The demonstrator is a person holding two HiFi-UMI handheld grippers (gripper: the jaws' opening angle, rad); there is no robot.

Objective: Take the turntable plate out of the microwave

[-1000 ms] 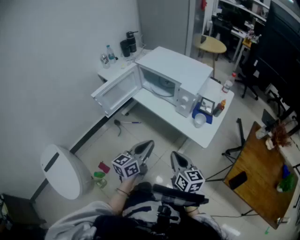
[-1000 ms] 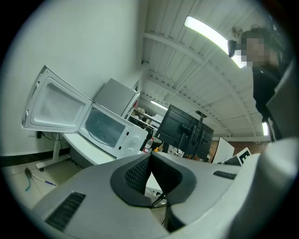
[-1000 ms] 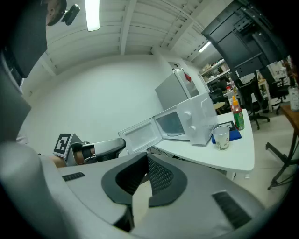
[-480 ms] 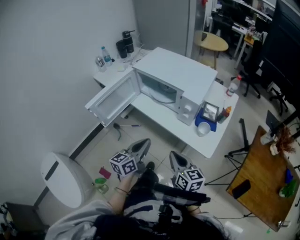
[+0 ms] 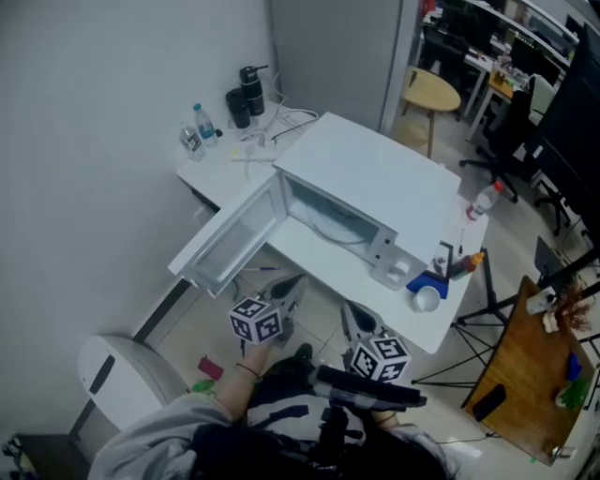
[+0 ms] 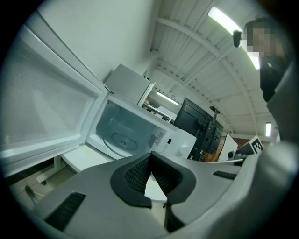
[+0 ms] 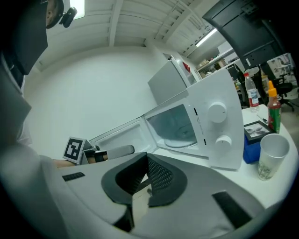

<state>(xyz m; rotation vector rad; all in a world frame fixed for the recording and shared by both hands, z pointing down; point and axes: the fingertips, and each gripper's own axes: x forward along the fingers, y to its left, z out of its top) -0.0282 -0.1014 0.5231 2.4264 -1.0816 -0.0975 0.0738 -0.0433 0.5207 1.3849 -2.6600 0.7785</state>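
Microwave (image 5: 366,178) looms nearer, turntable plate (image 5: 330,225) half-hidden inside.

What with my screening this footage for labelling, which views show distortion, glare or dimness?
Head view: dim, bluish, yet the microwave reads clearly. Left gripper view: fisheye bending, dark corners, the ceiling light blown out. Right gripper view: the same bending and corners, a lamp glaring top left.
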